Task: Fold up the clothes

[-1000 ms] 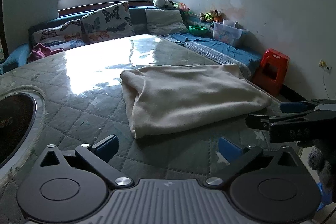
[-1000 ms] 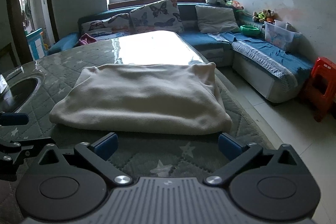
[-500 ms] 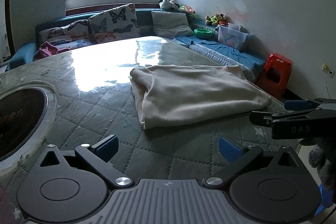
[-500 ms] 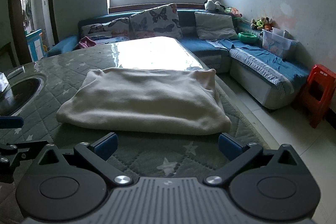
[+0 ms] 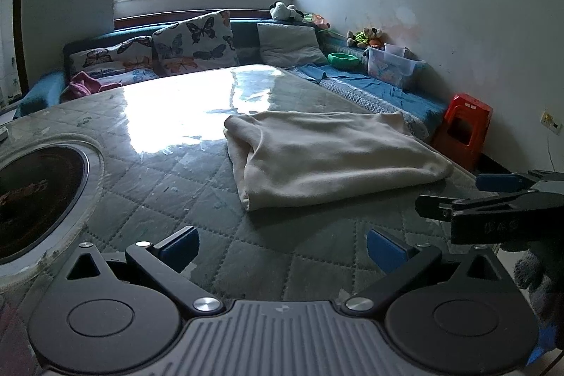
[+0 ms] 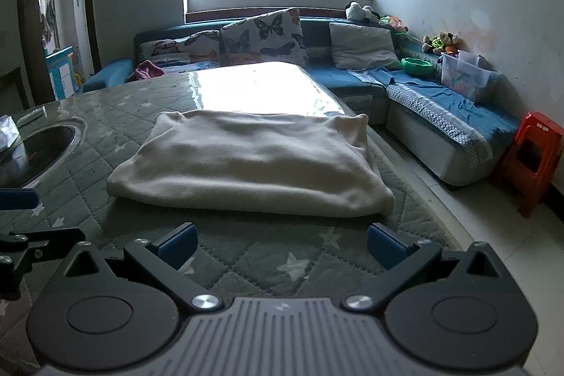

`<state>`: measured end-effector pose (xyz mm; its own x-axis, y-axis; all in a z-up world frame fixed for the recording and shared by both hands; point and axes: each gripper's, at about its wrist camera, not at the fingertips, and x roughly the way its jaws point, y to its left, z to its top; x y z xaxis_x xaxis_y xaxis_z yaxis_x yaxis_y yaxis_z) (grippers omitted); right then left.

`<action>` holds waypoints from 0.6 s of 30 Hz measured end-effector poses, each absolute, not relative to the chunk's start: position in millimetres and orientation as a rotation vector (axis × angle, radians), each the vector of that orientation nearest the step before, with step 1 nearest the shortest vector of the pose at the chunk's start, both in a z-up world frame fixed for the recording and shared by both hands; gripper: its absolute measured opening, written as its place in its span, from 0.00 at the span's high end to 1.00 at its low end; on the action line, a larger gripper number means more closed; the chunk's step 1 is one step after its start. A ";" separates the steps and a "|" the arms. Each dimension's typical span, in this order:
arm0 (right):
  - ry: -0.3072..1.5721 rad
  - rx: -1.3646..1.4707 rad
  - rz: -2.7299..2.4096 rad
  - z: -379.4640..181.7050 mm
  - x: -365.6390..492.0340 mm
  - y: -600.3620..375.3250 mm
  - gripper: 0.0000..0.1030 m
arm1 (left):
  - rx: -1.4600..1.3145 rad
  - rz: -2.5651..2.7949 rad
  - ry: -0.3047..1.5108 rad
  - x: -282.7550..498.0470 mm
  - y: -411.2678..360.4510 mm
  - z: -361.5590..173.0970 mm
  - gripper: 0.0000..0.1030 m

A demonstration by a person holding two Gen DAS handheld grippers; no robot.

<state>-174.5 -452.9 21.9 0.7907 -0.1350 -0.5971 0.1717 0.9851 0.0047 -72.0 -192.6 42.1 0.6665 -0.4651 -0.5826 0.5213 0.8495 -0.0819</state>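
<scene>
A folded cream garment (image 5: 328, 154) lies flat on the green quilted table (image 5: 197, 199); it also shows in the right wrist view (image 6: 253, 161). My left gripper (image 5: 282, 247) is open and empty, held back from the garment's near left corner. My right gripper (image 6: 280, 244) is open and empty, just short of the garment's near edge. The right gripper also shows at the right edge of the left wrist view (image 5: 458, 191). The left gripper's fingers (image 6: 21, 199) show at the left edge of the right wrist view.
A round dark inset (image 5: 31, 185) sits in the table at the left. A blue corner sofa (image 6: 423, 101) with cushions, toys and a plastic box runs behind and to the right. A red stool (image 6: 532, 157) stands on the floor at the right.
Both grippers have pulled back and risen slightly from the garment, which now looks farther away. The garment has not moved.
</scene>
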 end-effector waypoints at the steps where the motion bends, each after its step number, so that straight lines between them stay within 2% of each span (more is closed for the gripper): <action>1: 0.637 0.060 -0.165 21.7 -174.7 -452.0 0.00 | 0.095 -0.557 0.630 -72.3 -192.2 42.1 0.00; 18: 0.641 0.060 -0.159 17.2 -171.9 -447.8 0.00 | 0.100 -0.536 0.625 -73.2 -187.4 41.6 0.00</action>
<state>-171.9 -447.8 17.2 0.7895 -0.1291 -0.6000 0.1659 0.9861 0.0062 -73.2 -187.4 41.6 0.6801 -0.4471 -0.5809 0.5059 0.8598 -0.0695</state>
